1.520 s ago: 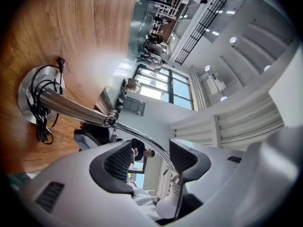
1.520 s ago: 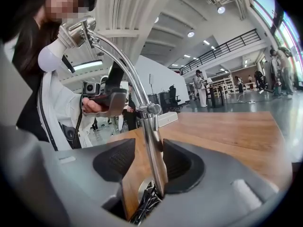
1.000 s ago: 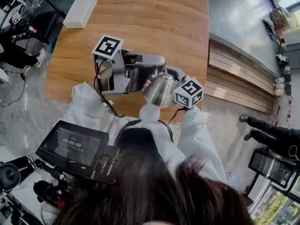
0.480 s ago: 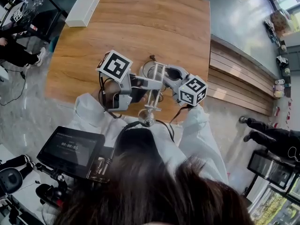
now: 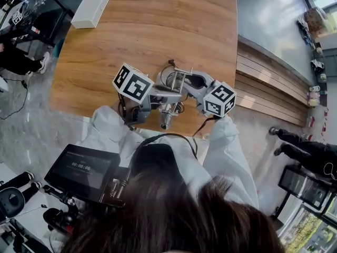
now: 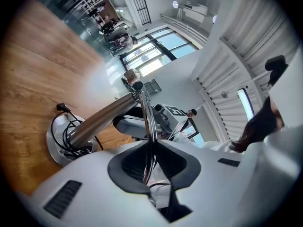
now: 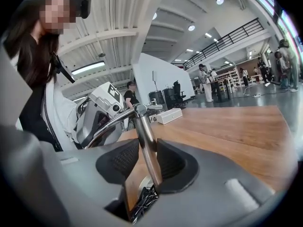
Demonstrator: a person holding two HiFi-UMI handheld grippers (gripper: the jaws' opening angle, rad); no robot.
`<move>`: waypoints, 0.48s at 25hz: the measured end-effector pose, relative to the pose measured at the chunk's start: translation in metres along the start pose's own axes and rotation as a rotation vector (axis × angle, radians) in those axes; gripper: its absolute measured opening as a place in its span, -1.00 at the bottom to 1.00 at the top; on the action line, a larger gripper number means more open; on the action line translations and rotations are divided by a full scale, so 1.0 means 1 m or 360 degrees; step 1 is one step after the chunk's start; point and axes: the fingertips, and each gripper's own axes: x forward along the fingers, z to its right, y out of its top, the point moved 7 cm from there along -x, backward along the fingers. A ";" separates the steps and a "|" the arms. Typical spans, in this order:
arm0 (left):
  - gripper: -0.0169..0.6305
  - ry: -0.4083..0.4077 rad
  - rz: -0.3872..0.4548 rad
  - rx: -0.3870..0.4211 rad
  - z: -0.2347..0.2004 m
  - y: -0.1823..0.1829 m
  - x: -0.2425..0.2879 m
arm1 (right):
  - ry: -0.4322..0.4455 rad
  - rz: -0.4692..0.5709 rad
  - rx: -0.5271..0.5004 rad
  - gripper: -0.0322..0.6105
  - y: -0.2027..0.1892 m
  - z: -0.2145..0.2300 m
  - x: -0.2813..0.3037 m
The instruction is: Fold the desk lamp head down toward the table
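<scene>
Lamp (image 6: pixel 102 118) w/ cord (image 6: pixel 85 149) coiled on base (image 6: pixel 56 153), white box (image 5: pixel 90 8)

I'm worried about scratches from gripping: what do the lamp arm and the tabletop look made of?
Lamp arm: likely metal with a polished, chrome-like finish, since it mirrors its surroundings. Tabletop: wood or wood-look laminate, matte warm brown with plank grain lines; which of the two cannot be told.
</scene>
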 end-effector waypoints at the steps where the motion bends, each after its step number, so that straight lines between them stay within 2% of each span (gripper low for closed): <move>1: -0.80 0.0016 0.0004 0.0042 -0.001 0.001 0.000 | 0.0006 -0.0008 -0.0007 -0.54 0.001 -0.001 0.000; 6: -0.72 0.0174 -0.0028 0.0260 -0.007 0.004 0.001 | 0.0043 -0.0074 -0.0062 -0.55 0.005 -0.004 -0.002; 12: -0.63 0.0233 -0.0033 0.0363 -0.013 0.005 0.002 | 0.0046 -0.0079 -0.0041 -0.55 0.005 -0.004 -0.002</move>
